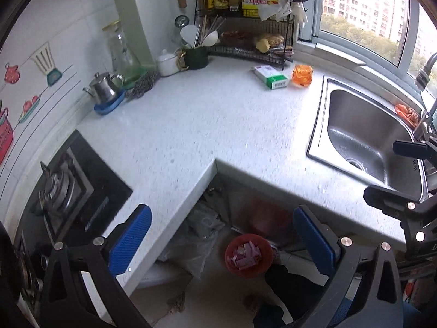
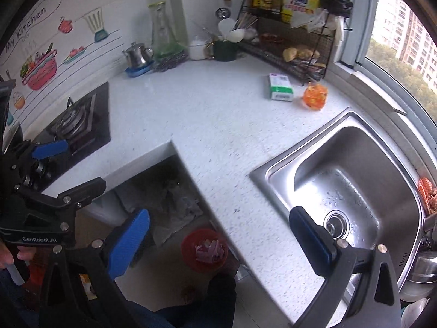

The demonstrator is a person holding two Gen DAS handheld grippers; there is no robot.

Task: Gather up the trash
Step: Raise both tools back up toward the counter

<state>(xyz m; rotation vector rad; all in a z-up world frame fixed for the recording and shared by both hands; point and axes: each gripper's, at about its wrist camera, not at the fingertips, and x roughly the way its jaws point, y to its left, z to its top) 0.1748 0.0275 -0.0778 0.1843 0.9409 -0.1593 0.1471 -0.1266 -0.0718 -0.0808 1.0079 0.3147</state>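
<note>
Orange crinkled wrapper and a cardboard box lie far ahead of both wide, empty grippers, left gripper and right gripper, on the table. Both look light; I'd pinch the soft wrapper's top and the stiff box across its narrow sides.

Faucet cut off, bin contents blurred

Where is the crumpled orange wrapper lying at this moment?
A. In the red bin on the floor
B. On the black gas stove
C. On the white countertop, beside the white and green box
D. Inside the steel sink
C: the crumpled orange wrapper sits on the white countertop, just to the side of the white and green box, between that box and the steel sink.
</note>
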